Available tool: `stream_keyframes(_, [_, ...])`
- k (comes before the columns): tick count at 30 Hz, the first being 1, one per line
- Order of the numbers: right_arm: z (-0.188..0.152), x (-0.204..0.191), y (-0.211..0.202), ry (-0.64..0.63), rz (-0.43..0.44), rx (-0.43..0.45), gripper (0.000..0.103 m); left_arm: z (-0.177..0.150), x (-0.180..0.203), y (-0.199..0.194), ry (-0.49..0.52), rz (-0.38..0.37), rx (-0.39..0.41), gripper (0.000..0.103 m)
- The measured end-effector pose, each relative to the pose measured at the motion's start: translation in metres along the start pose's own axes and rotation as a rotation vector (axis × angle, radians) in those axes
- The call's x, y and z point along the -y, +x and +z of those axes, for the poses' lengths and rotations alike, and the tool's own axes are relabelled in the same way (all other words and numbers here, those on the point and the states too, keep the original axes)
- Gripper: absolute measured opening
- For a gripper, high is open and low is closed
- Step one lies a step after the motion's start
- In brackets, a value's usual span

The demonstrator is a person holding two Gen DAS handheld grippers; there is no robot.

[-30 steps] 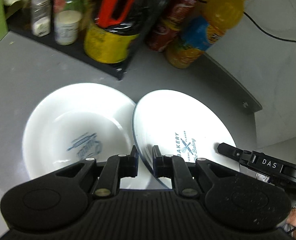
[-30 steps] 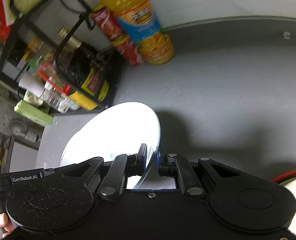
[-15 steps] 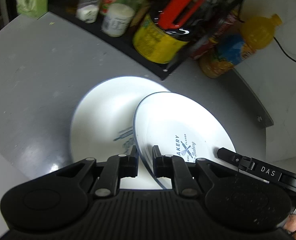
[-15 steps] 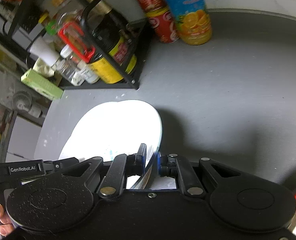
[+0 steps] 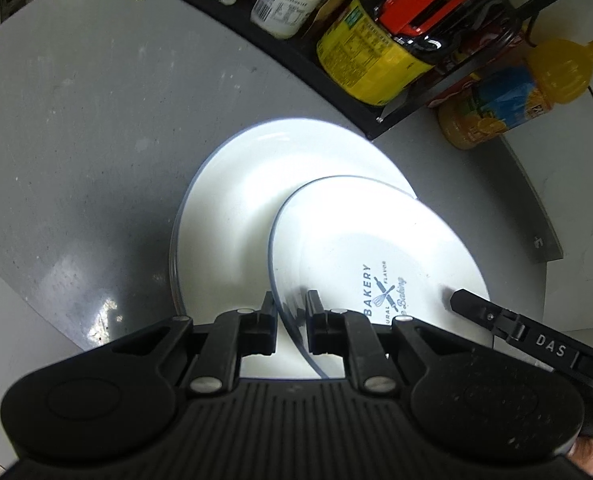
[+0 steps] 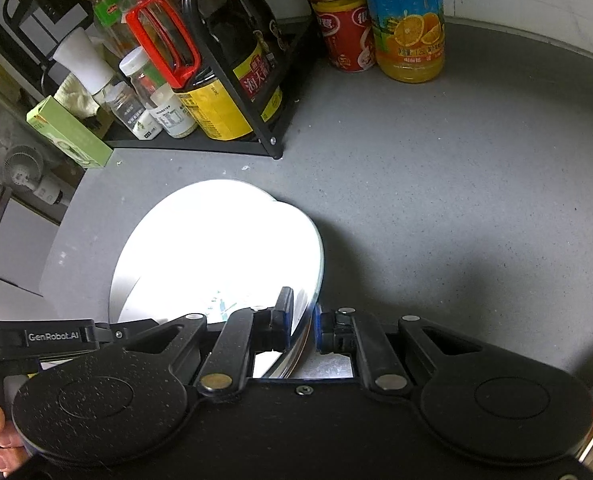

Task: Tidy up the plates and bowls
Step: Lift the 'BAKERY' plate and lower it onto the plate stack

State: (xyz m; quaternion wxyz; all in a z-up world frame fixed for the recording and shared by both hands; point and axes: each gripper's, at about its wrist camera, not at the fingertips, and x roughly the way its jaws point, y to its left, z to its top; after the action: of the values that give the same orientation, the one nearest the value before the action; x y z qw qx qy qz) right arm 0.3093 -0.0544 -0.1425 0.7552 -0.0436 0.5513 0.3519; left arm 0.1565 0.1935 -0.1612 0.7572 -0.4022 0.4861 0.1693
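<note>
A white plate printed "BAKERY" (image 5: 376, 248) hangs tilted above the grey counter, held by both grippers. My left gripper (image 5: 290, 312) is shut on its near-left rim. My right gripper (image 6: 302, 316) is shut on the opposite rim, and one of its fingers (image 5: 468, 304) shows at the plate's right side in the left wrist view. Under the held plate a second white plate (image 5: 248, 184) lies flat on the counter, partly covered by it. In the right wrist view glare washes out the held plate (image 6: 224, 248), and the lower plate (image 6: 122, 280) shows only as a grey edge.
A black rack (image 6: 256, 144) behind the plates holds a dark jug with a red handle (image 5: 380, 52), jars and bottles. An orange juice bottle (image 6: 408, 20) and red cans (image 6: 344, 40) stand to its right. A green box (image 6: 68, 132) lies at the left. The counter's curved edge (image 5: 24, 280) runs near left.
The held plate has moved left with both grippers and now overlaps the lying plate much more. Both grippers stay shut on its rim.
</note>
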Motion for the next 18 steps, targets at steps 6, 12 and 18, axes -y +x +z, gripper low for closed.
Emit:
stream_keyframes(6, [-0.003, -0.006, 0.005, -0.017, -0.024, -0.005, 0.010, 0.005, -0.007, 0.007, -0.011, 0.005, -0.012, 0.013])
stream_keyframes(12, [-0.006, -0.008, 0.010, -0.009, -0.044, 0.003, 0.008, 0.011, -0.010, 0.013, 0.000, 0.027, -0.037, 0.013])
stream_keyframes(18, [-0.005, -0.007, 0.012, -0.020, -0.047, -0.007, 0.008, 0.019, -0.010, -0.004, 0.034, 0.039, 0.023, 0.016])
